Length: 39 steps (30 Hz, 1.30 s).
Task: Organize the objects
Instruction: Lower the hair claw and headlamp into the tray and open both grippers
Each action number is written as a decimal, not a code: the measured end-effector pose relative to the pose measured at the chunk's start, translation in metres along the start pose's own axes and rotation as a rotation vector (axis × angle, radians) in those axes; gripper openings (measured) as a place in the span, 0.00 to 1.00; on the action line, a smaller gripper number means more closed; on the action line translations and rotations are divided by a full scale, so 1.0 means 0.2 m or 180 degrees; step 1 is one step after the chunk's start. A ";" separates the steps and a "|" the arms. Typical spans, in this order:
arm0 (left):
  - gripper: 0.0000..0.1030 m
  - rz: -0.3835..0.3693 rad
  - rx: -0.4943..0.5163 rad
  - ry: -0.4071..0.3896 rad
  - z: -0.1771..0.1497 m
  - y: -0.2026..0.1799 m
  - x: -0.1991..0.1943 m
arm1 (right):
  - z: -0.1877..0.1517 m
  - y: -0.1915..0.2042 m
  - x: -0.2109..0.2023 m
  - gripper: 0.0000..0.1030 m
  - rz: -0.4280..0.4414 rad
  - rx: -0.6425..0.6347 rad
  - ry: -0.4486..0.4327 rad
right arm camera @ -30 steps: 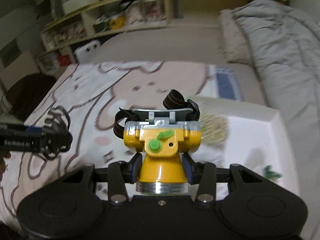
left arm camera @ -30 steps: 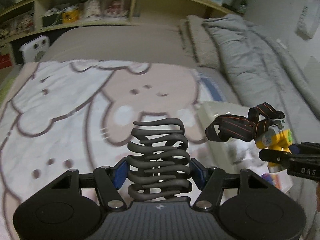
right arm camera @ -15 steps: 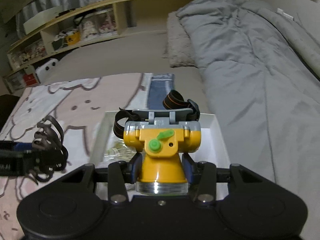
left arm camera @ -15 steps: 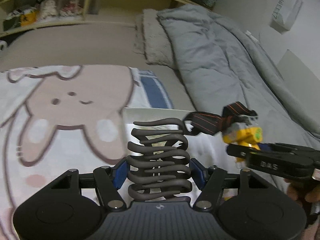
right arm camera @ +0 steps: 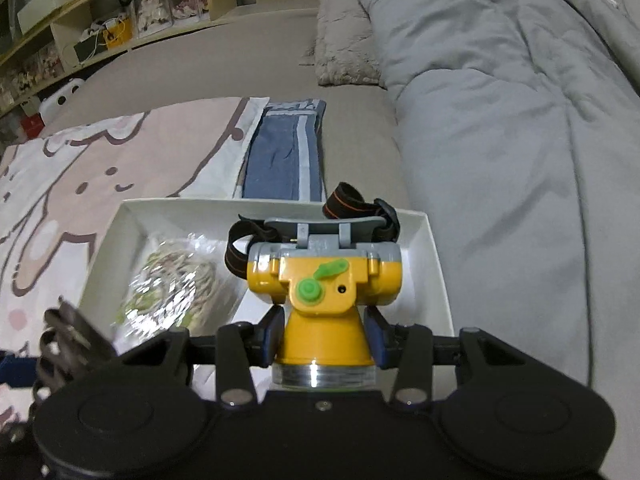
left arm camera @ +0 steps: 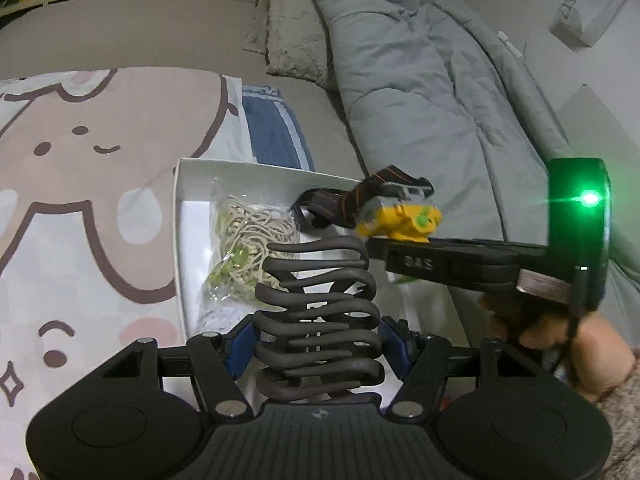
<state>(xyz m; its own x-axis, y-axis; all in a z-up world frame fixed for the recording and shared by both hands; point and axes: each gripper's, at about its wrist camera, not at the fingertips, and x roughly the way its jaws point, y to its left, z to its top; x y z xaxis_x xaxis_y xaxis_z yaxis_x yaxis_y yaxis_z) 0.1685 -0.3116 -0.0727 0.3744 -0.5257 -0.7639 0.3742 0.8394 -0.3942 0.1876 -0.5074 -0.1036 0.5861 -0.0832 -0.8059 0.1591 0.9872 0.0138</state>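
In the left wrist view, the left gripper (left arm camera: 318, 344) is clamping a dark grey coiled wavy rubber holder (left arm camera: 318, 320) over the white rectangular cardboard box (left arm camera: 178, 240), likely to drop it in. In the right wrist view, the right gripper (right arm camera: 324, 334) is pinching a yellow plastic headlamp with black strap (right arm camera: 324, 276) at twelve o'clock above the box (right arm camera: 436, 256), beside a clear bag of pale cord (right arm camera: 176, 284).

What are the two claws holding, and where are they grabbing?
The left claw squeezes the sides of a dark wavy rubber coil. The right claw pinches a yellow plastic headlamp by its cone-shaped lamp housing.
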 end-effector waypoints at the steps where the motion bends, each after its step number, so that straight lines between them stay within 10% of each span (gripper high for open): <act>1: 0.63 0.0005 0.0001 -0.0004 0.01 -0.01 0.01 | 0.00 0.00 0.02 0.43 -0.0003 -0.0025 -0.0032; 7: 0.63 -0.0081 -0.0075 0.0002 0.04 -0.07 0.10 | -0.03 -0.07 0.09 0.60 0.0002 -0.0058 -0.0031; 16: 0.63 -0.0075 -0.0192 -0.0006 0.04 -0.15 0.25 | -0.14 -0.28 -0.10 0.38 0.0215 0.0298 -0.0032; 39: 0.77 0.0252 0.0280 -0.0094 0.03 -0.16 0.01 | -0.30 -0.19 -0.31 0.38 0.0173 0.0236 0.0048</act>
<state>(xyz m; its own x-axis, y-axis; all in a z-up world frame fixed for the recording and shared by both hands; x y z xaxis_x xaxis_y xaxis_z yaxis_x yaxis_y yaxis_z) 0.1617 -0.3404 -0.0585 0.4300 -0.4632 -0.7750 0.4151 0.8637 -0.2859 0.0973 -0.5325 -0.0886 0.5835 -0.0271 -0.8117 0.1861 0.9773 0.1012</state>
